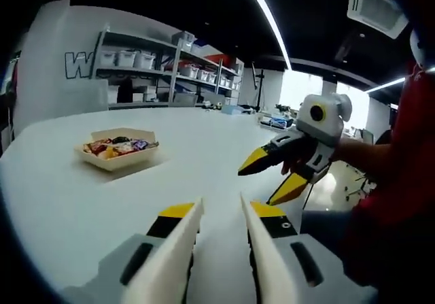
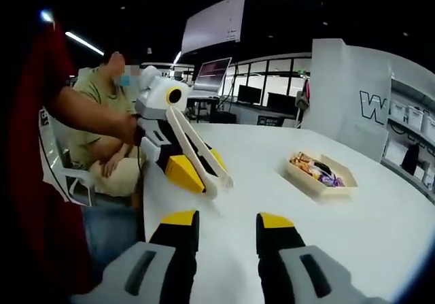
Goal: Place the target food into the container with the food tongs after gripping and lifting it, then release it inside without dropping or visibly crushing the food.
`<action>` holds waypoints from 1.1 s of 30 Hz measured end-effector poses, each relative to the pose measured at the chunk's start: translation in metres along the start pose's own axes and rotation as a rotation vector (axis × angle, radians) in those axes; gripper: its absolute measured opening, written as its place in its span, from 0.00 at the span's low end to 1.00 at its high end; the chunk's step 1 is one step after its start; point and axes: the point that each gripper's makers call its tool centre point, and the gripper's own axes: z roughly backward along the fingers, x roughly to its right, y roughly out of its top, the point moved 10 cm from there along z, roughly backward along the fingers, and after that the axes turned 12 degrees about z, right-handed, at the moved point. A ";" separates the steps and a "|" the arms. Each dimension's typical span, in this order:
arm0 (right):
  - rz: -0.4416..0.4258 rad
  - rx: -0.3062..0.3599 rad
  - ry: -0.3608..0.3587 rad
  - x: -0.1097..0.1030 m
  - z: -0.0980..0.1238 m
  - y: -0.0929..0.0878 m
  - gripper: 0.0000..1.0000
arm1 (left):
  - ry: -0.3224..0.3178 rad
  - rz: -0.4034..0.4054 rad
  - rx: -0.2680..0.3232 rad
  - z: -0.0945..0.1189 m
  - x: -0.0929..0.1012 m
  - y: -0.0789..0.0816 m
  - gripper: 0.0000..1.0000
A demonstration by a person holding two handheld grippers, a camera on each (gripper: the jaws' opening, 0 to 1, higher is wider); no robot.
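Observation:
A beige paper tray (image 1: 119, 156) (image 2: 322, 177) of wrapped snacks (image 1: 117, 145) (image 2: 314, 167) rests on the white table (image 1: 204, 130) (image 2: 380, 222). My left gripper (image 1: 223, 210) (image 2: 200, 164) is shut on white food tongs (image 1: 178, 246) (image 2: 197, 147). Their two arms run along the jaws, tips a little apart and holding nothing, well short of the tray and to its right. My right gripper (image 2: 228, 219) (image 1: 272, 176) hangs open and empty above the table's near edge, its yellow tips apart. In the right gripper view the tray lies ahead on the right.
Metal shelves with bins (image 1: 170, 66) stand beyond the table. A white partition with a letter W (image 2: 353, 93) rises behind the tray. A seated person in a green shirt (image 2: 102, 107) on a white chair (image 2: 61, 171) is beside the table, and a red sleeve (image 1: 401, 181) is close.

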 end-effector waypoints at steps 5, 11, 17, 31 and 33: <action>0.002 0.017 0.041 0.002 -0.003 0.003 0.14 | -0.055 -0.022 0.008 -0.002 0.006 -0.001 0.28; -0.004 0.039 0.099 0.001 0.000 0.005 0.08 | -0.115 -0.034 0.007 -0.001 0.007 -0.001 0.28; 0.003 0.086 0.165 -0.002 0.006 0.009 0.01 | -0.176 -0.034 0.020 -0.001 0.008 0.001 0.28; -0.081 0.220 0.255 -0.002 0.011 0.021 0.08 | -0.309 0.021 0.052 0.002 0.007 0.010 0.28; -0.087 0.225 0.261 -0.003 0.010 0.022 0.06 | -0.303 -0.005 0.045 0.001 0.008 0.010 0.28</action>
